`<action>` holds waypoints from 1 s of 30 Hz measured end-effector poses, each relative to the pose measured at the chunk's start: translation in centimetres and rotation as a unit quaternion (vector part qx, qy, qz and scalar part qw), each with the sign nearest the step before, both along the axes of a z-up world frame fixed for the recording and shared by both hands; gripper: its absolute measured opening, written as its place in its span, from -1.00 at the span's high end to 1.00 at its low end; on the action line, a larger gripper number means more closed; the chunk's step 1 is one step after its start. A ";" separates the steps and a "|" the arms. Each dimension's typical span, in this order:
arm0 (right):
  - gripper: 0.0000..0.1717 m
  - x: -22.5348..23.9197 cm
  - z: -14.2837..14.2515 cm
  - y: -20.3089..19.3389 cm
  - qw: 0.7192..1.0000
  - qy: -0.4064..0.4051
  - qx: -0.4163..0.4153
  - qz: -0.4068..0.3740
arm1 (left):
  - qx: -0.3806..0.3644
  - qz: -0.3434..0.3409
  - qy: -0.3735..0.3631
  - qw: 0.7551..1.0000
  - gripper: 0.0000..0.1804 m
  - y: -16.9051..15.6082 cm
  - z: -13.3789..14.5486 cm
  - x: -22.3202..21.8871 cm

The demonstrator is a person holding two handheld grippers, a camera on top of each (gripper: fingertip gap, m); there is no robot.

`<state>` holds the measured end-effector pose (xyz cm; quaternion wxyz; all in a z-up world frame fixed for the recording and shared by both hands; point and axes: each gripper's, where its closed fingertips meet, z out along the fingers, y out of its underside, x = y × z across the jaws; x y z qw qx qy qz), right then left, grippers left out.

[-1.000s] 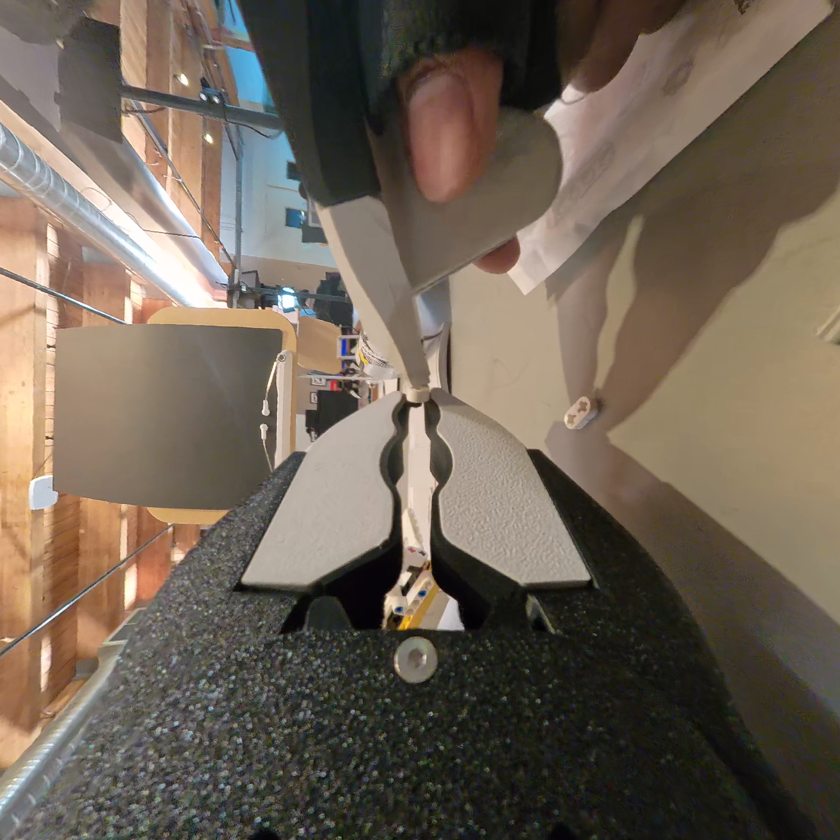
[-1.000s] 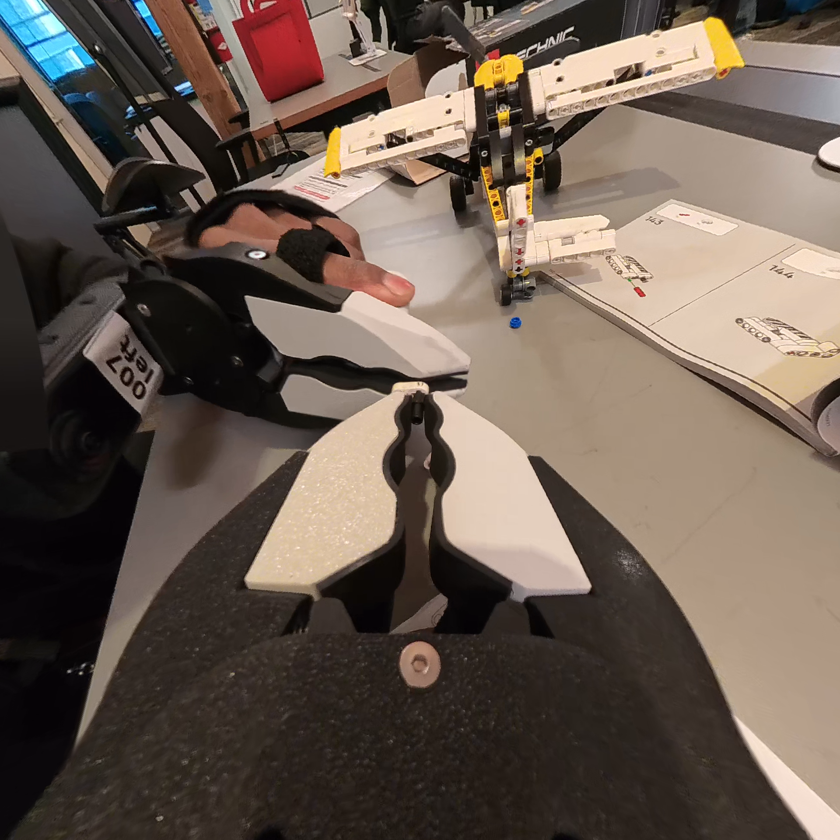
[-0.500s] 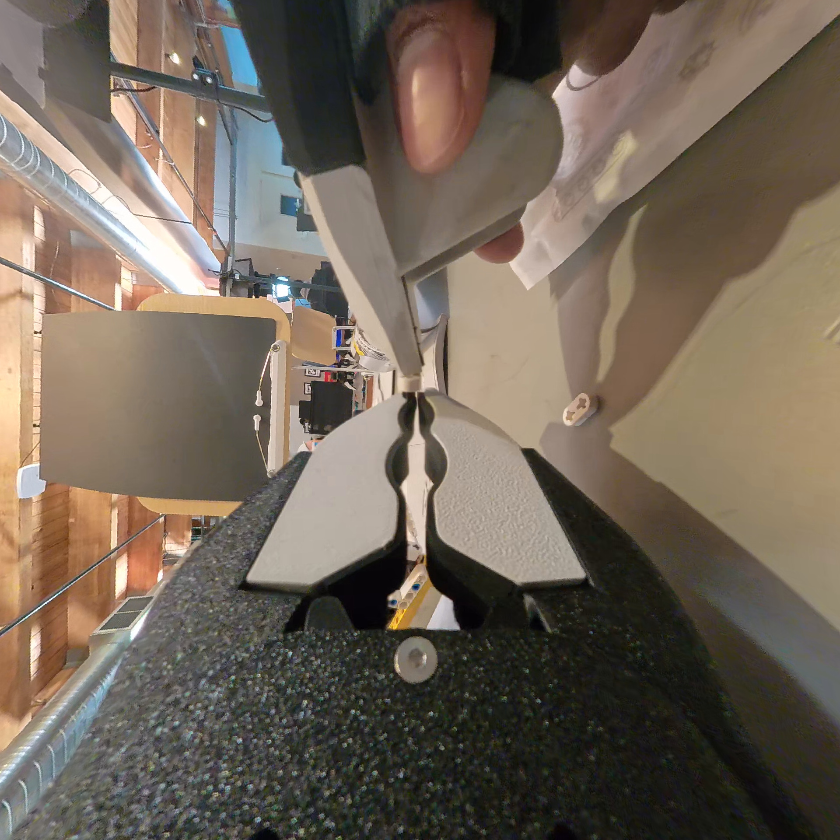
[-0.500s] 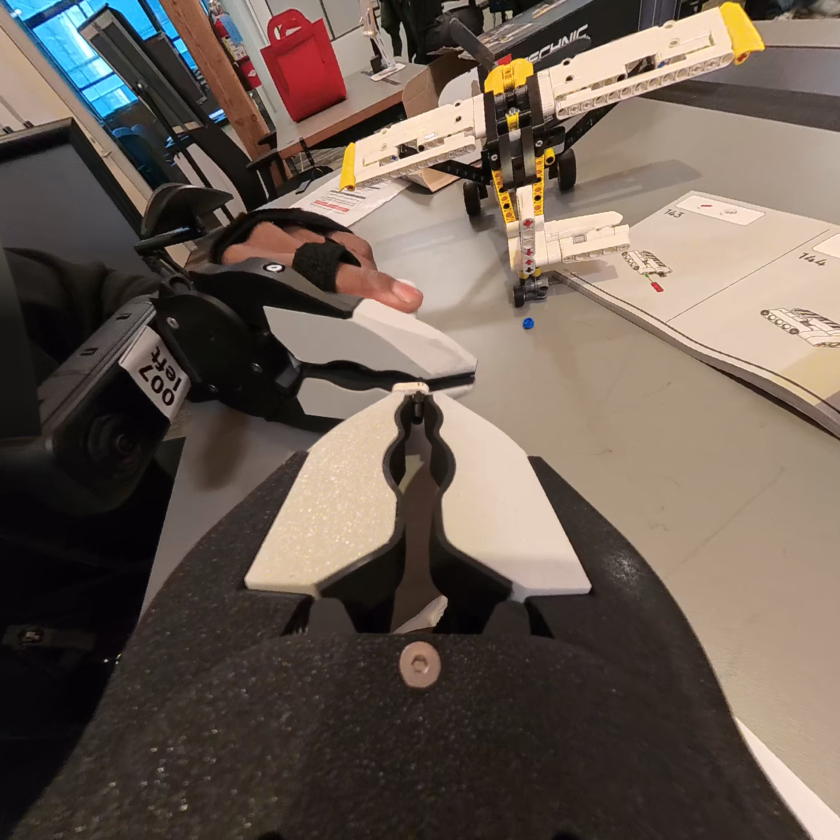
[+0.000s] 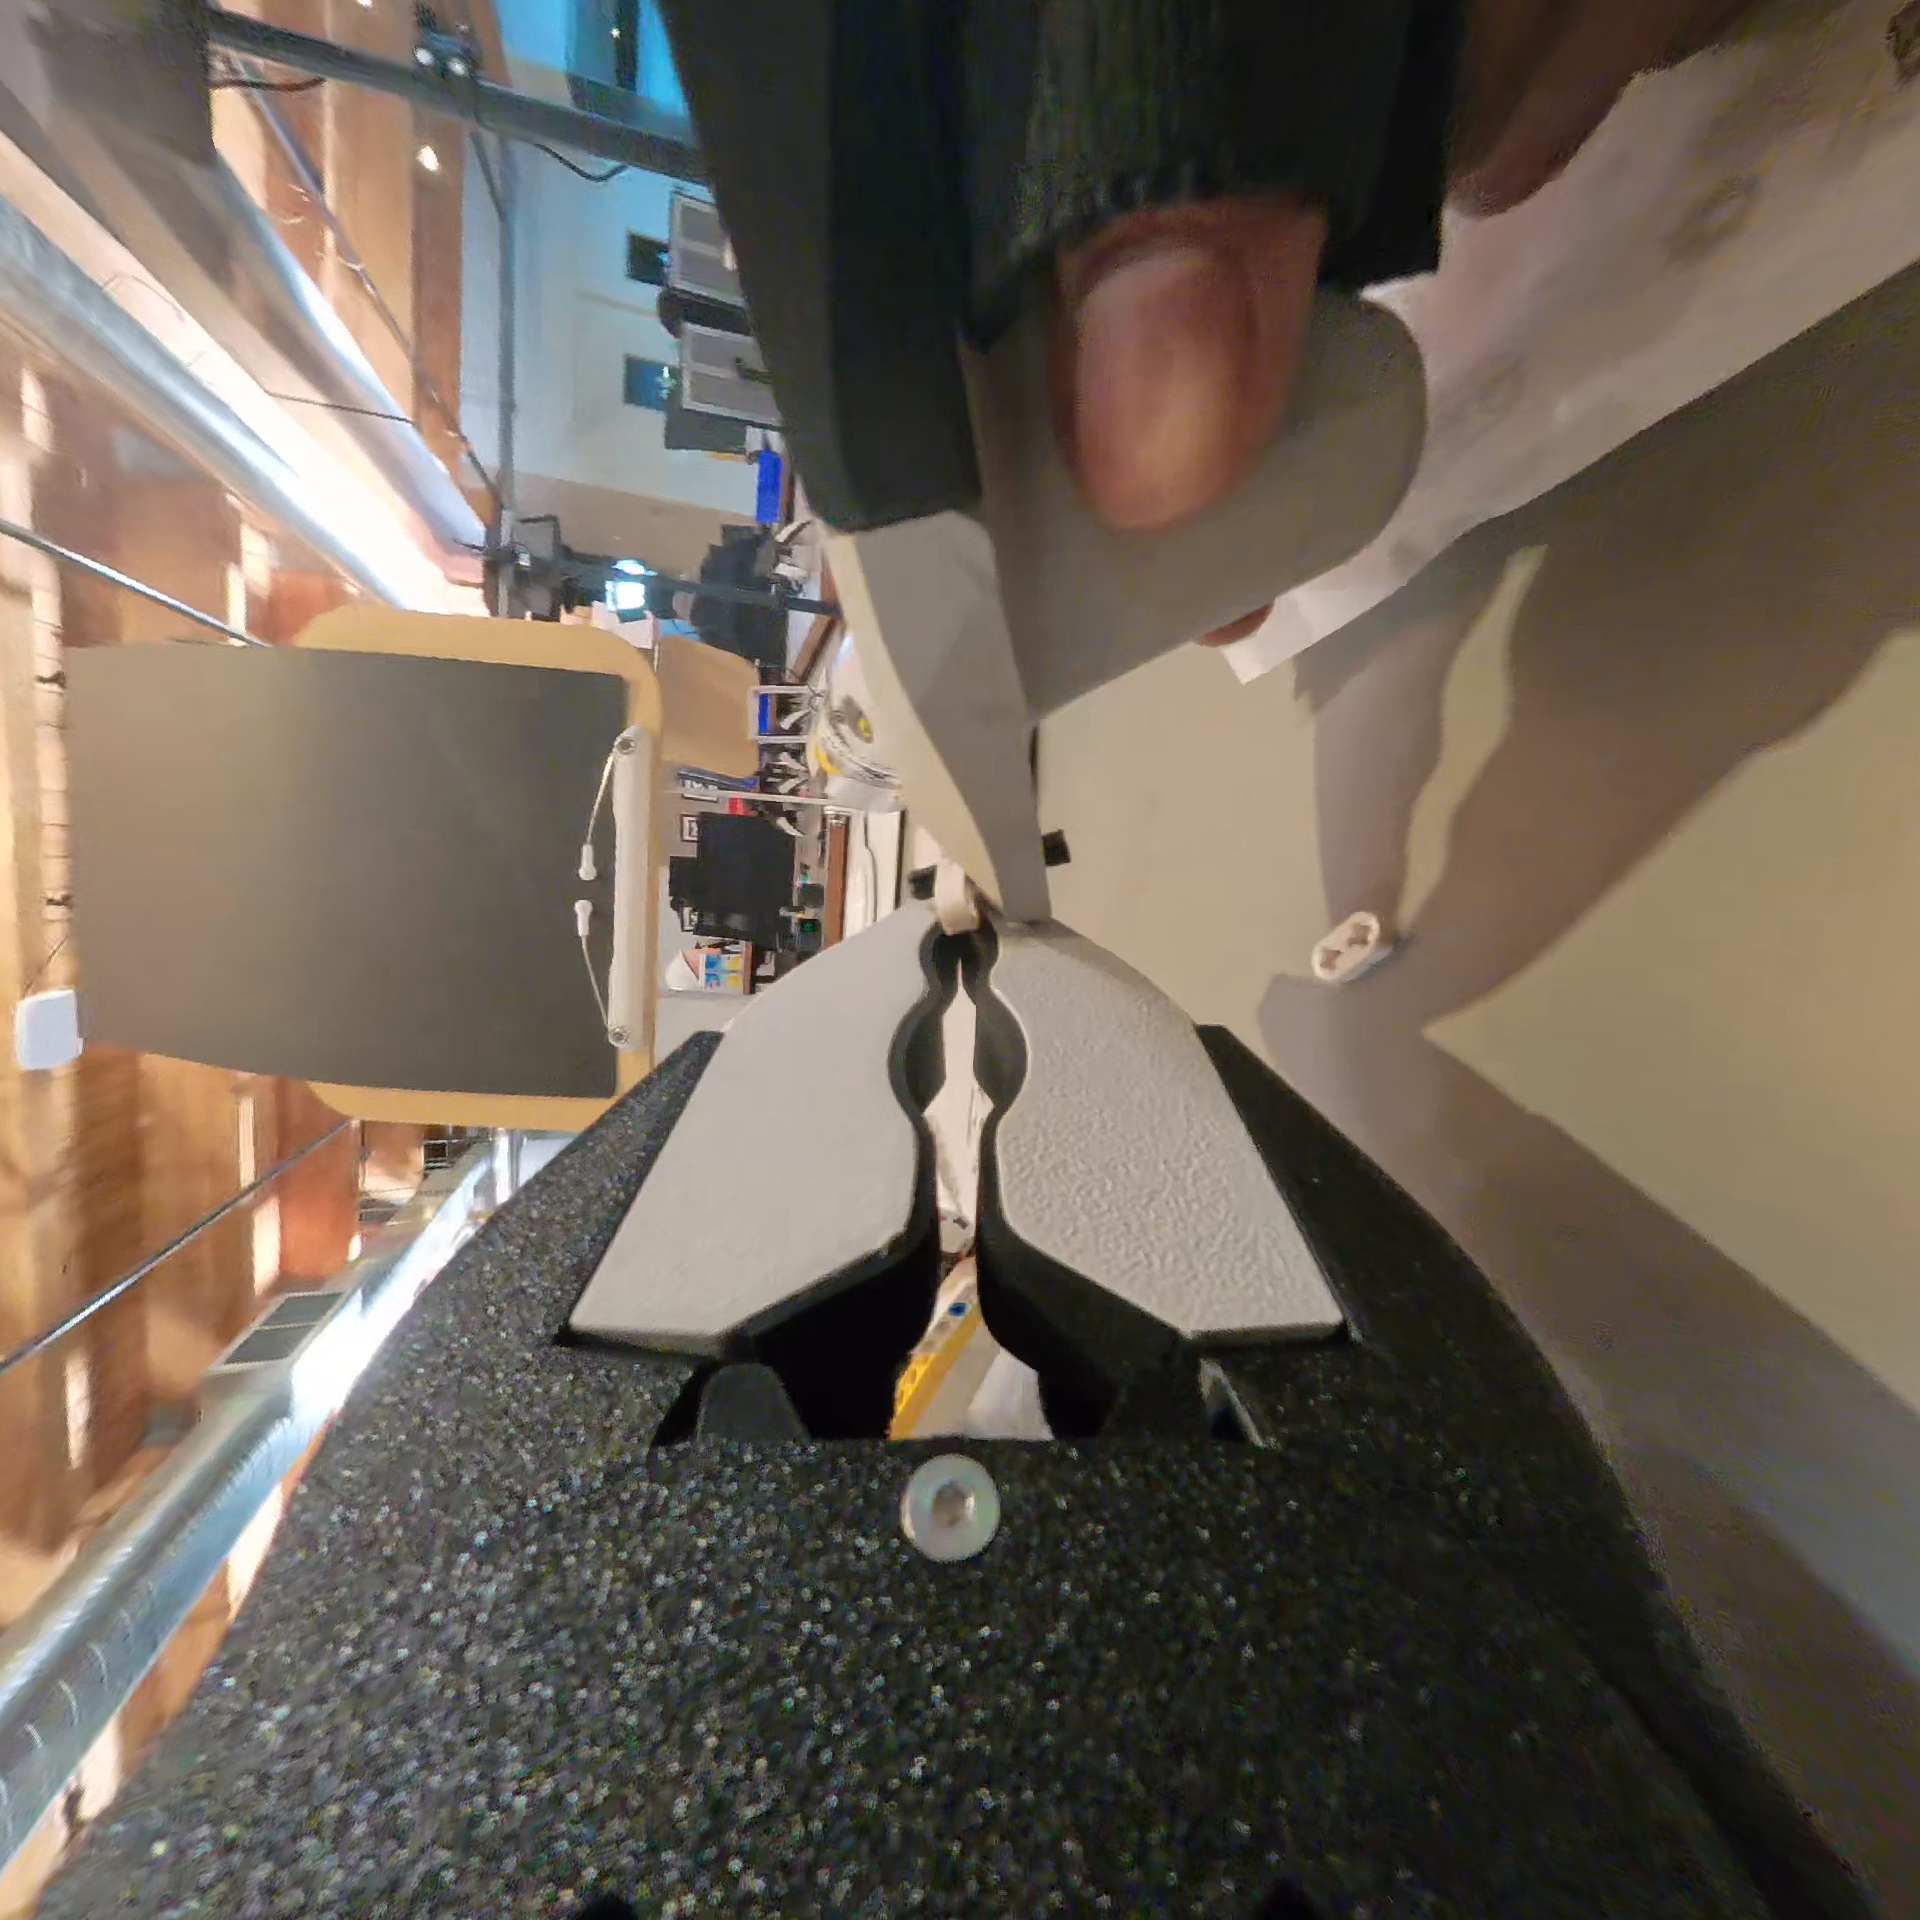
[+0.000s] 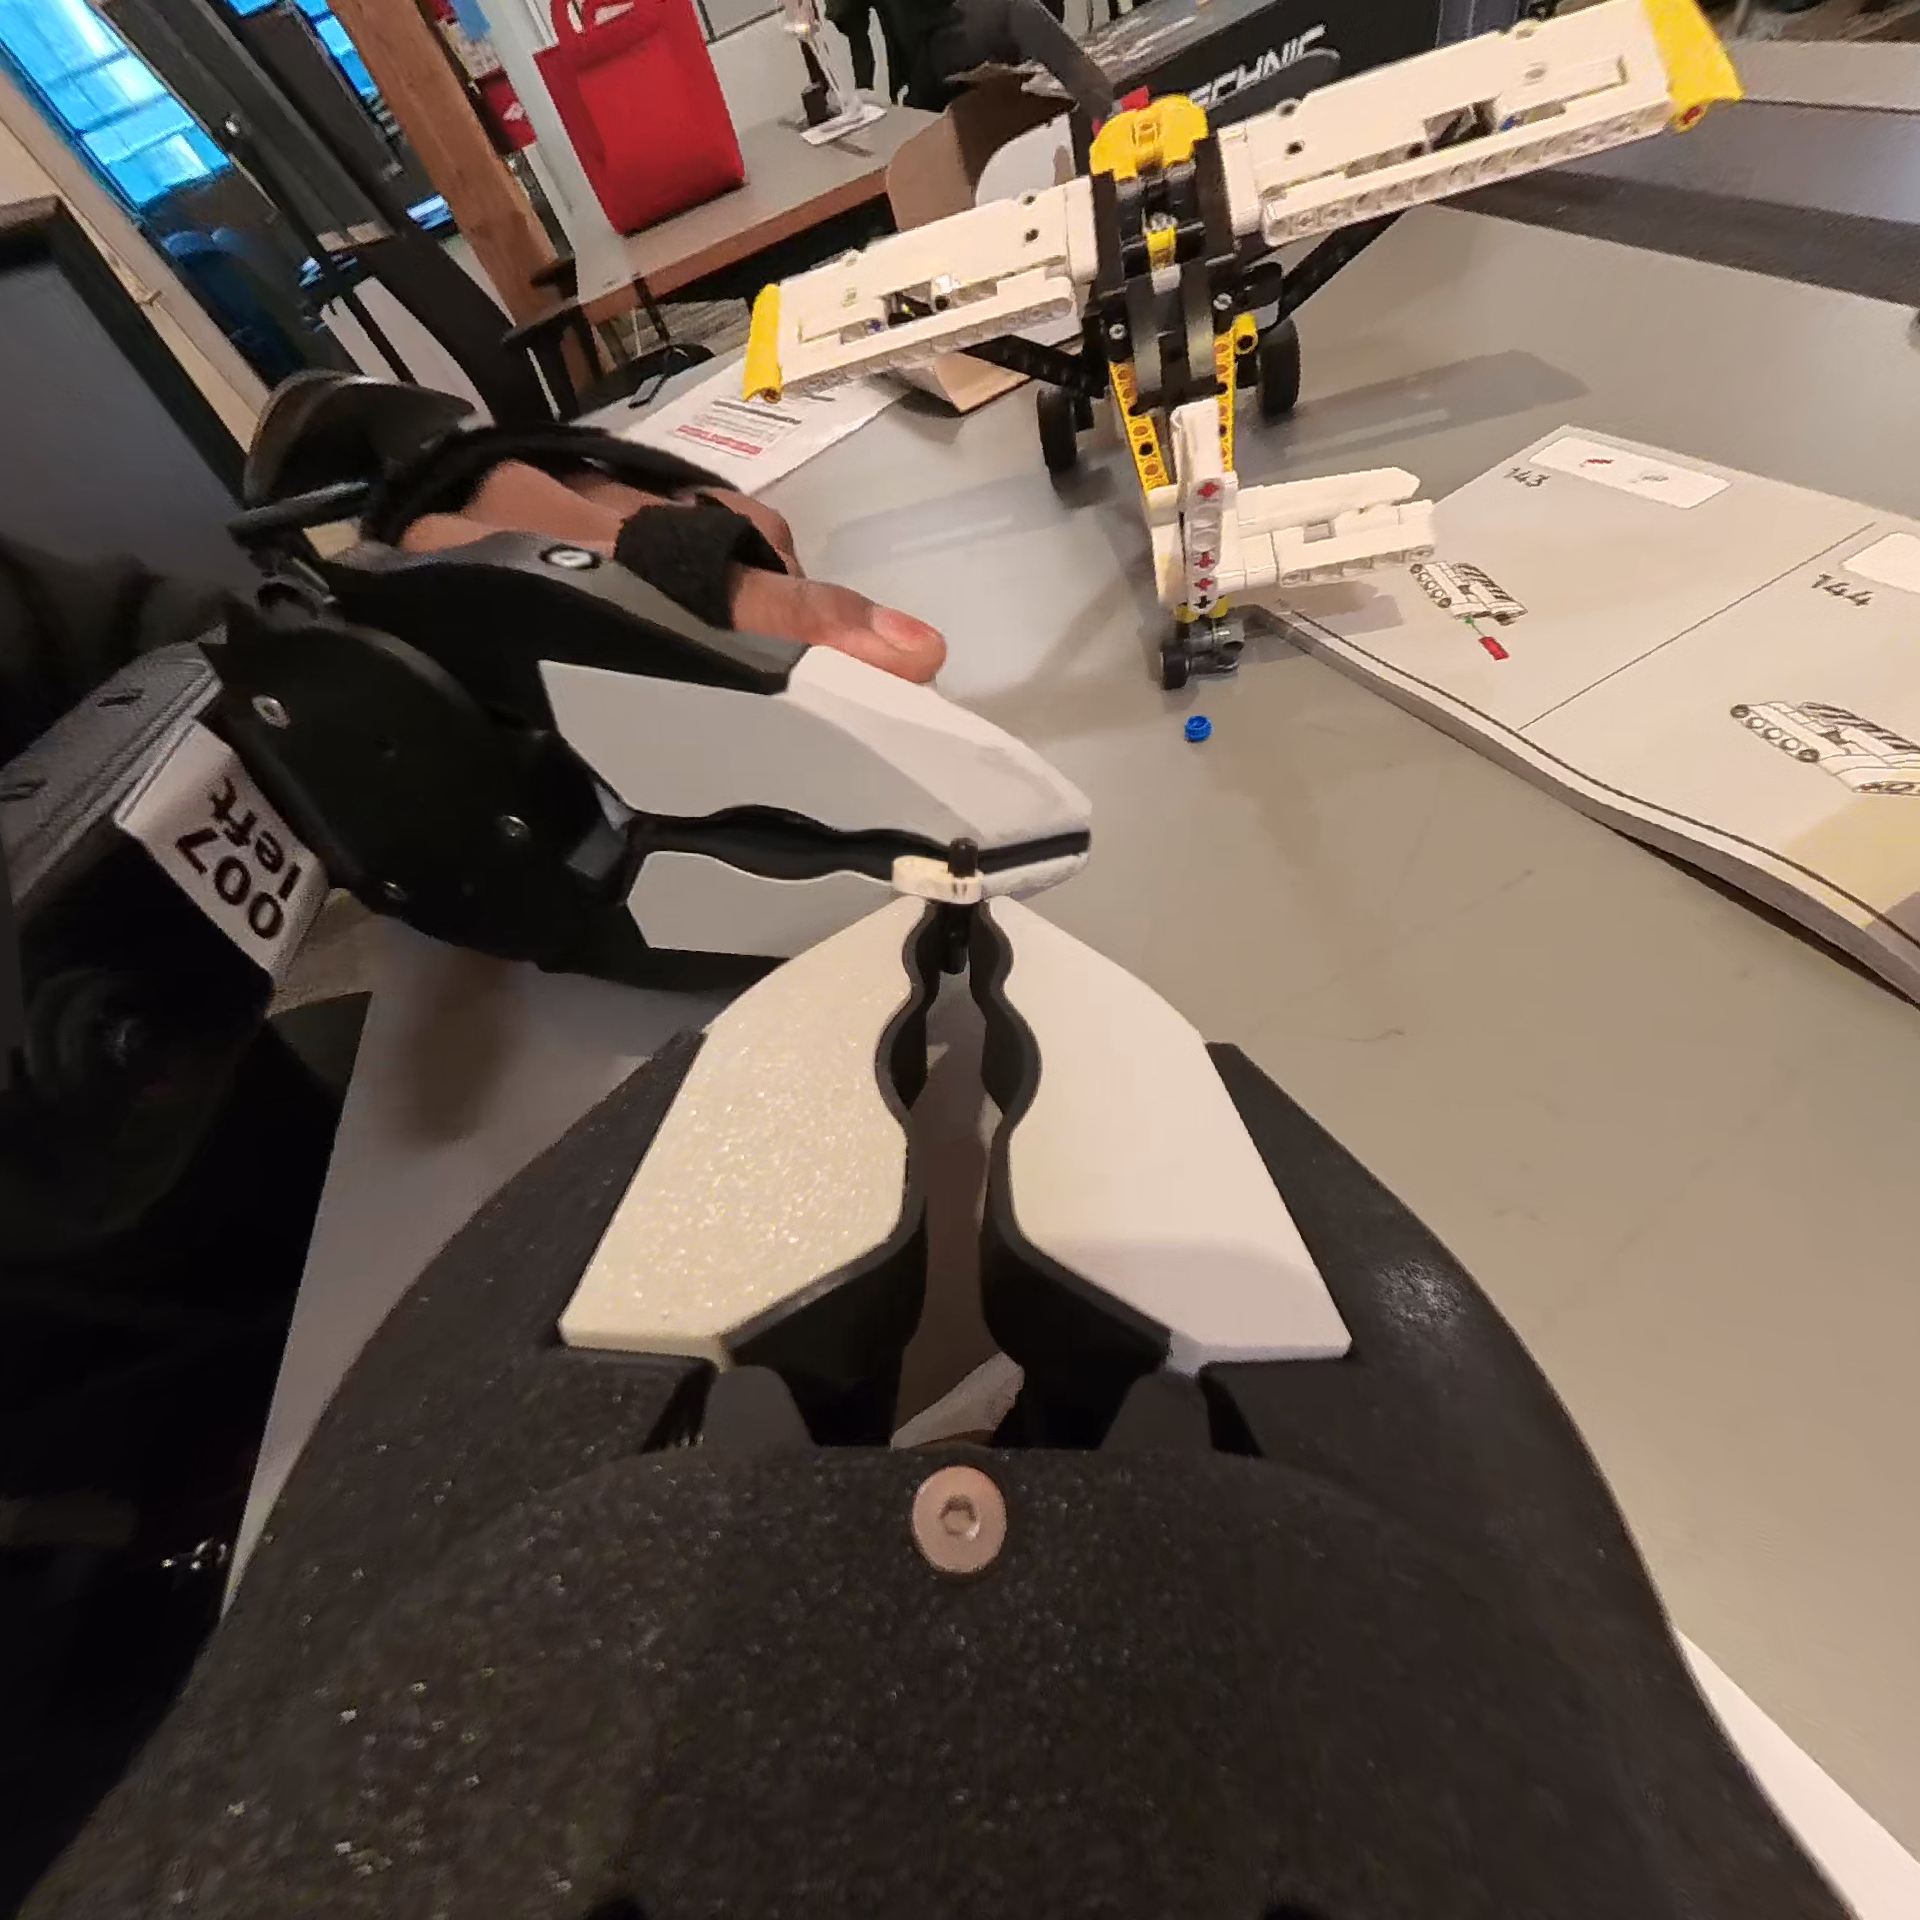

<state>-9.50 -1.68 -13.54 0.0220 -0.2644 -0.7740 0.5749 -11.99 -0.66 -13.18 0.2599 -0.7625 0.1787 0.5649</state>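
Note:
In the right wrist view my right gripper (image 6: 954, 925) is shut on a short black pin (image 6: 951, 940) that stands upright between its tips. A small white connector piece (image 6: 935, 878) sits on the pin just above them. My left gripper (image 6: 1070, 847) comes in from the left with its pads closed together. The white piece lies against its side, outside the pads. In the left wrist view my left gripper (image 5: 966, 935) is shut. The white piece (image 5: 954, 902) sits tilted just beyond its tips, next to the right gripper's finger (image 5: 997, 810).
A white, yellow and black brick-built plane (image 6: 1195, 260) stands on the grey table (image 6: 1455, 1039), with an open instruction booklet (image 6: 1662, 623) to its right. A tiny blue stud (image 6: 1198, 729) lies in front. Another white connector (image 5: 1345, 945) lies on the table. A red bag (image 6: 644, 125) stands far back. The grippers are tip to tip, or close to it. From either gripper's tips it is about 12 cm to the tiny blue stud (image 6: 1198, 729).
My left jaws closed from a narrow hold on the white piece to fully shut. The piece left them and now sits tilted beyond the tips on the pin. The right gripper kept its hold.

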 end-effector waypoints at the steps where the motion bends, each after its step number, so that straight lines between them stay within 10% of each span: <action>1: 0.94 0.1 0.0 0.0 1.000 0.000 0.001 0.002 | -0.008 -0.002 0.003 1.000 1.00 -0.1 -0.3 -0.1; 30: 0.95 1.1 -1.4 0.9 0.994 -0.003 0.105 0.039 | -0.052 -0.081 0.032 0.995 0.94 1.1 -1.7 1.0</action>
